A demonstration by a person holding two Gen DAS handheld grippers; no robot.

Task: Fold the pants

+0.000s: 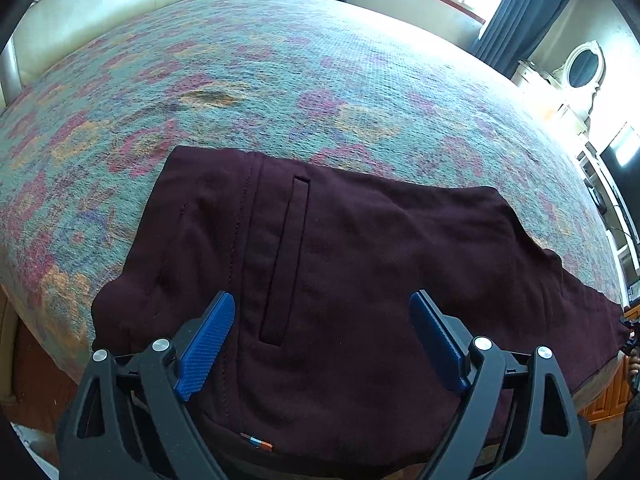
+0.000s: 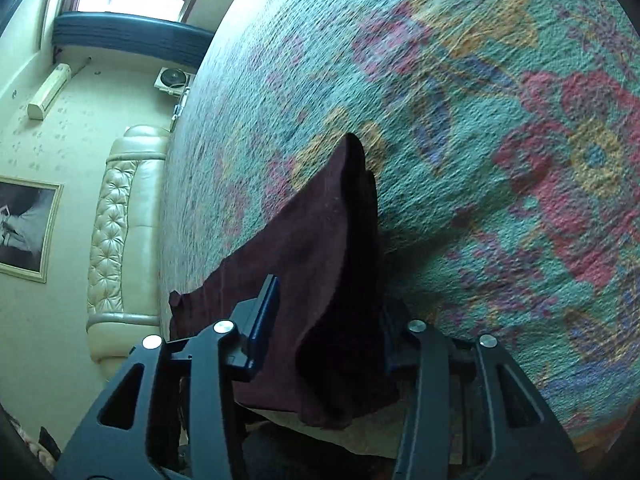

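Note:
Dark maroon pants [image 1: 340,264] lie on the patterned bedspread [image 1: 280,80], waist end near me, a welt pocket [image 1: 286,260] facing up, the legs running off to the right. My left gripper [image 1: 322,312] is open just above the waist area, holding nothing. In the right wrist view the pants [image 2: 320,260] rise as a lifted fold between the fingers. My right gripper [image 2: 328,316] has its jaws partly apart with the cloth bunched between them; its right finger is mostly hidden behind the fabric.
A cream padded headboard [image 1: 100,12] stands at the bed's far left; it also shows in the right wrist view [image 2: 128,220]. Windows with dark curtains [image 1: 524,12] are behind the bed. White shelves [image 1: 612,200] stand at the right. The bed's near edge [image 2: 360,432] is below the grippers.

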